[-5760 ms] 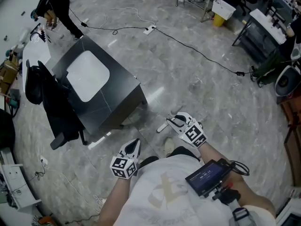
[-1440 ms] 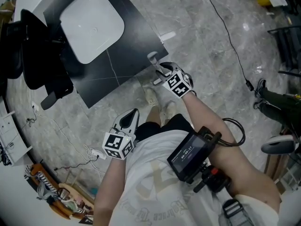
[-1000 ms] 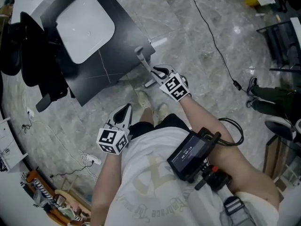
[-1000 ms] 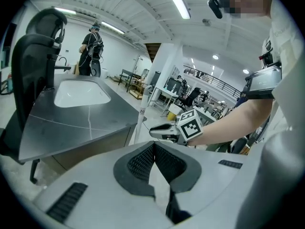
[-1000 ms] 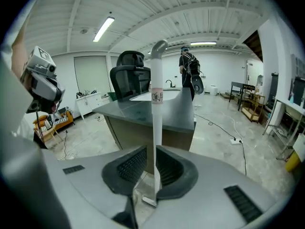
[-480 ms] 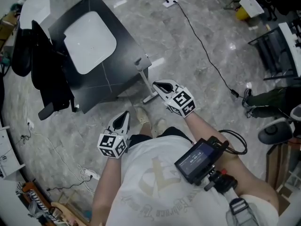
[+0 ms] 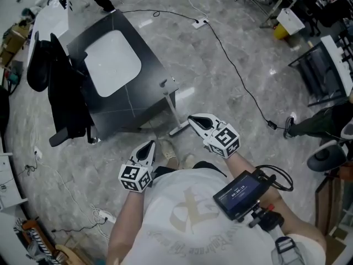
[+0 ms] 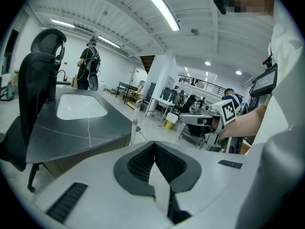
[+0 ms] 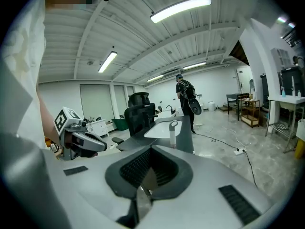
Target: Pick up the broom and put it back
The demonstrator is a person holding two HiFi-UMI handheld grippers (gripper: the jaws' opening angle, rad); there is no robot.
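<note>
The broom (image 7: 171, 107) stands on the floor with its pale handle leaning against the corner of the black counter (image 7: 142, 99), and its head rests on the tiles. My right gripper (image 7: 194, 118) hangs just to the right of the handle, shut and empty, not touching it. In the right gripper view the handle's looped top (image 9: 173, 129) shows beyond the closed right gripper (image 9: 149, 152). My left gripper (image 7: 148, 147) is lower, nearer my body, also shut on nothing. In the left gripper view the broom (image 8: 134, 126) stands ahead of the left gripper (image 8: 154, 146).
A white sink (image 7: 113, 63) is set in the counter. A black office chair (image 7: 62, 95) with a jacket stands at its left. A black cable (image 7: 237, 76) runs across the floor to a power strip (image 7: 199, 21). A person (image 9: 184, 100) stands beyond the counter.
My right gripper has come away from the broom handle, closed and risen. The broom stays leaning on the counter corner. The head view has lifted and shows more floor.
</note>
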